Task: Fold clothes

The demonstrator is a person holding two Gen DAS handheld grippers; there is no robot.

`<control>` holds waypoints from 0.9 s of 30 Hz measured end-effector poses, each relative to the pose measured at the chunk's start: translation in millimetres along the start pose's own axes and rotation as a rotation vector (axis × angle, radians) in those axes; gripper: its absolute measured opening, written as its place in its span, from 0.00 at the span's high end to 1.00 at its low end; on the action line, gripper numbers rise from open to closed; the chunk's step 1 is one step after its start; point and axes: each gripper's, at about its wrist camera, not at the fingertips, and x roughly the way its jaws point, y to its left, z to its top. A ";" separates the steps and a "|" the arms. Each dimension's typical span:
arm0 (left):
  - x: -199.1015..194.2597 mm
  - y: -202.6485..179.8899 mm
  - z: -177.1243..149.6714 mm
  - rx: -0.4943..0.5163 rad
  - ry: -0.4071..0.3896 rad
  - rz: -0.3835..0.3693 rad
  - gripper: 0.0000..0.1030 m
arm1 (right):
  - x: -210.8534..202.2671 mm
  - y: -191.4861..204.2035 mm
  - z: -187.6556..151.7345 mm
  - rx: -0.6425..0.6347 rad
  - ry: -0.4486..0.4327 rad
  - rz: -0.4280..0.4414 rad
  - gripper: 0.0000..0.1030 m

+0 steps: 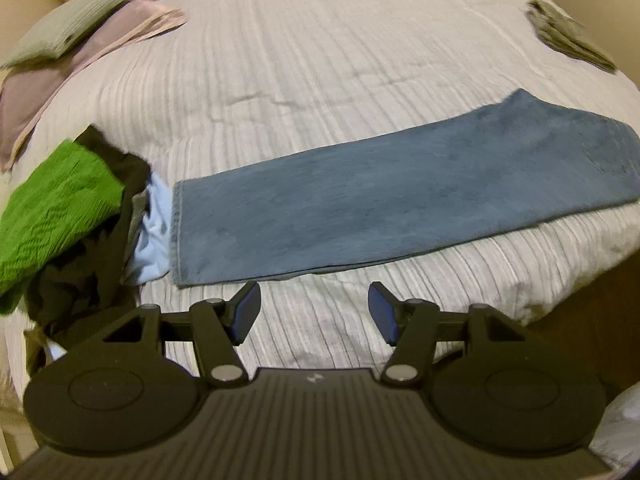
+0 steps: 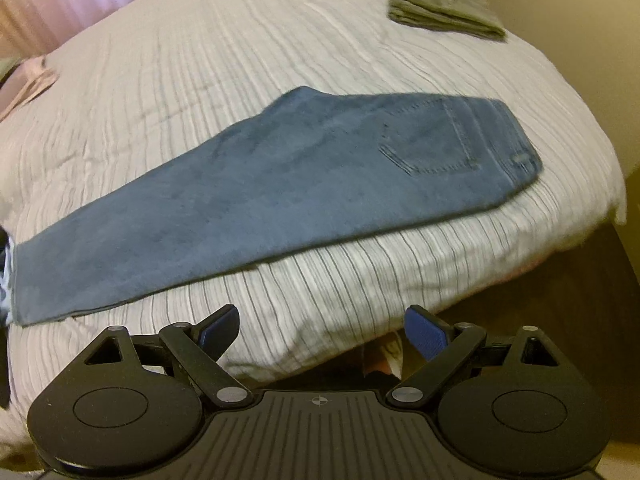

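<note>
Blue jeans [image 1: 360, 200] lie flat on the striped white bedspread [image 1: 320, 60], folded lengthwise, leg hems to the left and waist to the right. In the right wrist view the jeans [image 2: 280, 176] show a back pocket near the waist. My left gripper [image 1: 314, 300] hovers open just in front of the leg end, nothing between its blue pads. My right gripper [image 2: 322, 322] stands open over the bed's near edge, below the middle of the jeans, empty.
A heap of unfolded clothes, green [image 1: 52, 208], black and light blue, lies left of the hems. A folded olive garment [image 2: 444, 4] sits at the far right. Pillows [image 1: 60, 36] lie at the far left. The bed's edge drops off at the right [image 2: 580, 220].
</note>
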 end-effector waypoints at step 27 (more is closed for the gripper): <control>-2.1 -140.9 30.0 -0.490 0.095 0.173 0.46 | 76.2 -63.4 123.6 -0.667 0.079 0.150 0.11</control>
